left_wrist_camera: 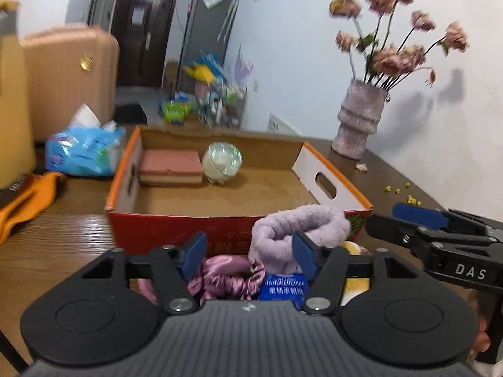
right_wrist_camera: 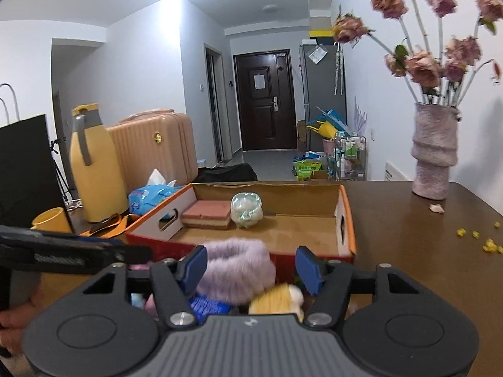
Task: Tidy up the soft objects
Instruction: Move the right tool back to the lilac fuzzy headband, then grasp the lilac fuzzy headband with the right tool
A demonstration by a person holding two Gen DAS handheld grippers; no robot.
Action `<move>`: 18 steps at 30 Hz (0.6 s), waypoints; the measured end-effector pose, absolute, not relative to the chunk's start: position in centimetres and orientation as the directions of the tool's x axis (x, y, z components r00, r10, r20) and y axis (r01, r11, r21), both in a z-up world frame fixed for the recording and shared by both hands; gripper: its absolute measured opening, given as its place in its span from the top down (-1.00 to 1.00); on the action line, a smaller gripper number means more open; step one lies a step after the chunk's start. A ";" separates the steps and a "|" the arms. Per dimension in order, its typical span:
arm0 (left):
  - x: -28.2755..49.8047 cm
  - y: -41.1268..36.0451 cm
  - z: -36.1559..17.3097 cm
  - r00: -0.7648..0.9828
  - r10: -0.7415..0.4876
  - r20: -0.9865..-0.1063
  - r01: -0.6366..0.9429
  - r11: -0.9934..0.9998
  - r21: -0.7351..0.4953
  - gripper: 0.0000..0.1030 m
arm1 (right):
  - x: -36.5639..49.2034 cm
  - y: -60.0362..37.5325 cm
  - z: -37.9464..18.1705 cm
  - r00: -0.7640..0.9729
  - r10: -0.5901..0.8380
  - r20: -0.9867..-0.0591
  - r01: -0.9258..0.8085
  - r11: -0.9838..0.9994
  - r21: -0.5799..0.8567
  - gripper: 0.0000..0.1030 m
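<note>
Low in the left wrist view, the left gripper [left_wrist_camera: 248, 253] hangs half-open over a heap of soft things in front of the cardboard box [left_wrist_camera: 176, 231]: a pink satin scrunchie [left_wrist_camera: 226, 271], then the fluffy lilac band [left_wrist_camera: 298, 226], with one blue pad resting against the band and nothing pinched. Closing there could snag the scrunchie as well and drag the heap (it looks tangled). Further right, the right gripper [right_wrist_camera: 250, 265] points slightly downward at the same band [right_wrist_camera: 239, 270], jaws apart around it, no squeeze visible. Both reaching one item risks a collision.
</note>
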State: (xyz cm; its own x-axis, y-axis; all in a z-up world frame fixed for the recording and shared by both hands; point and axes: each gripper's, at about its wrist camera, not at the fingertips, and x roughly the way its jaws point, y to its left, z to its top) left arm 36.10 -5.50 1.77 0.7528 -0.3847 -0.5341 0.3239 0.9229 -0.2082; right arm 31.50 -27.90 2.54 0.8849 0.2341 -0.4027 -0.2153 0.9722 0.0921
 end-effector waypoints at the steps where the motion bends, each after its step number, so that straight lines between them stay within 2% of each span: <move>1: 37.1 -5.7 1.3 0.739 -0.390 -0.549 0.320 0.921 -0.224 0.04 | 32.5 -27.8 2.3 0.880 0.235 -0.414 -0.216 0.972 0.093 -0.09; 3: 38.7 -5.9 0.5 0.706 -0.423 -0.568 0.322 0.906 -0.274 0.09 | 34.5 -27.7 1.7 0.865 0.242 -0.439 -0.216 0.970 0.109 0.01; 5: 39.9 -6.0 -0.4 0.664 -0.454 -0.594 0.323 0.891 -0.320 0.19 | 36.1 -27.8 1.0 0.846 0.252 -0.469 -0.216 0.968 0.130 0.25; 7: 40.5 -5.9 -0.9 0.646 -0.470 -0.602 0.320 0.882 -0.345 0.24 | 36.9 -27.9 0.1 0.833 0.260 -0.489 -0.217 0.965 0.144 0.33; 9: 40.8 -5.7 -1.2 0.635 -0.493 -0.594 0.331 0.869 -0.368 0.51 | 37.1 -28.1 -0.5 0.824 0.279 -0.493 -0.223 0.960 0.169 0.45; 10: 40.9 -5.5 -1.3 0.625 -0.513 -0.589 0.339 0.858 -0.387 0.56 | 37.2 -28.3 -0.8 0.818 0.292 -0.495 -0.227 0.955 0.189 0.49; 11: 41.0 -5.6 -1.4 0.617 -0.527 -0.584 0.346 0.849 -0.400 0.74 | 37.2 -28.3 -0.9 0.815 0.301 -0.496 -0.231 0.953 0.198 0.53; 14: 40.9 -6.1 -1.4 0.622 -0.520 -0.585 0.349 0.854 -0.387 0.84 | 37.1 -28.0 -1.1 0.810 0.299 -0.504 -0.237 0.954 0.184 0.66; 18: 39.8 -6.4 -0.5 0.643 -0.498 -0.582 0.337 0.866 -0.369 0.86 | 36.1 -27.8 -0.4 0.825 0.291 -0.485 -0.230 0.956 0.182 0.75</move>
